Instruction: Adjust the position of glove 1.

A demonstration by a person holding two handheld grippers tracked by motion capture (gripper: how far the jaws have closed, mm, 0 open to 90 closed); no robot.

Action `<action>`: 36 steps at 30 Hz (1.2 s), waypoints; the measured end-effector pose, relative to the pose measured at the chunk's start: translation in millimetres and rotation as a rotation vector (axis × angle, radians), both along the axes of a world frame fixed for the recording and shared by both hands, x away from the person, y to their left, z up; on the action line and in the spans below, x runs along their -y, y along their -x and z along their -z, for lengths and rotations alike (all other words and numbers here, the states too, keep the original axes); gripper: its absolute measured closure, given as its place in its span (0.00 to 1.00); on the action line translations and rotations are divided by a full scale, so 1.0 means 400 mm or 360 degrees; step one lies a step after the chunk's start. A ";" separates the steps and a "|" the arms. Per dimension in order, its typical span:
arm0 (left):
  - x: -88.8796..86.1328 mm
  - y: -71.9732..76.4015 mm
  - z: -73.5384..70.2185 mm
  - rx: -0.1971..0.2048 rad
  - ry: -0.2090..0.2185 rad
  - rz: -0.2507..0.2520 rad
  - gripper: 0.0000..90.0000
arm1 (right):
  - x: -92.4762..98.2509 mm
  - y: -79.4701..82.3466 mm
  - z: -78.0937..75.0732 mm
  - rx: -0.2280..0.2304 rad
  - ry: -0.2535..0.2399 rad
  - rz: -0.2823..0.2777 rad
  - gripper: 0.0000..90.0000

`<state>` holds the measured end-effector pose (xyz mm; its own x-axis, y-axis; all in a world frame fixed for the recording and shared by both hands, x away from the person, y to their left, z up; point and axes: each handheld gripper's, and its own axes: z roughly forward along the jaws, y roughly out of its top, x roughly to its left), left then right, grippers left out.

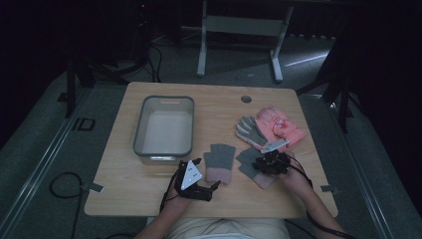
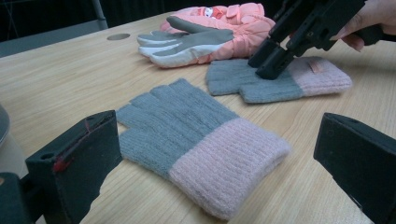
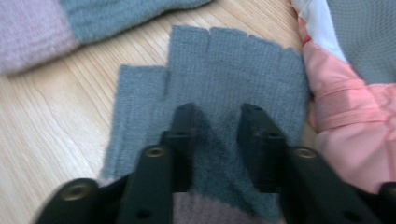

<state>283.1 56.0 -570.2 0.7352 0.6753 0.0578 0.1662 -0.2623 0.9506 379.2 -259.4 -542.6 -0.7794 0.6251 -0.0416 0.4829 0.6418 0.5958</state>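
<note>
Left gripper [image 1: 215, 186] jaws wide, empty, near table edge [image 1: 199, 214]; right gripper [image 3: 215, 114] jaws part-open over grey glove [image 3: 233, 60].

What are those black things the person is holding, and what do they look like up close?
Each hand holds a black tool with two blocky jaws: the left tool carries a pale grey triangular plate and has a red mark on one jaw, while the right tool shows round screw holes. Black cables trail from both. The forearms look unsleeved.

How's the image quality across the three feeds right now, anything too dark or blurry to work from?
High view: dim, floor and surroundings nearly black, table legible. Left gripper view: well lit and sharp on the near knit glove. Right gripper view: soft, the jaws and the grey glove blurred; right gripper casts a shadow on it.
</note>
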 end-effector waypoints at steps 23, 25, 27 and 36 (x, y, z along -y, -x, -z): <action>0.000 0.000 0.000 0.0002 0.0000 -0.0004 0.00 | 0.011 0.146 -0.189 0.0103 -0.0271 0.0433 0.94; 0.001 0.000 0.000 0.0002 -0.0003 -0.0008 0.00 | 0.013 0.159 -0.185 0.0098 -0.0303 0.0505 0.94; 0.001 0.000 0.000 0.0001 0.0003 -0.0013 0.00 | 0.014 0.165 -0.181 0.0106 -0.0315 0.0551 0.94; 0.000 0.000 0.000 0.0004 -0.0002 -0.0008 0.00 | 0.006 0.165 -0.082 0.0044 -0.0411 0.0848 0.94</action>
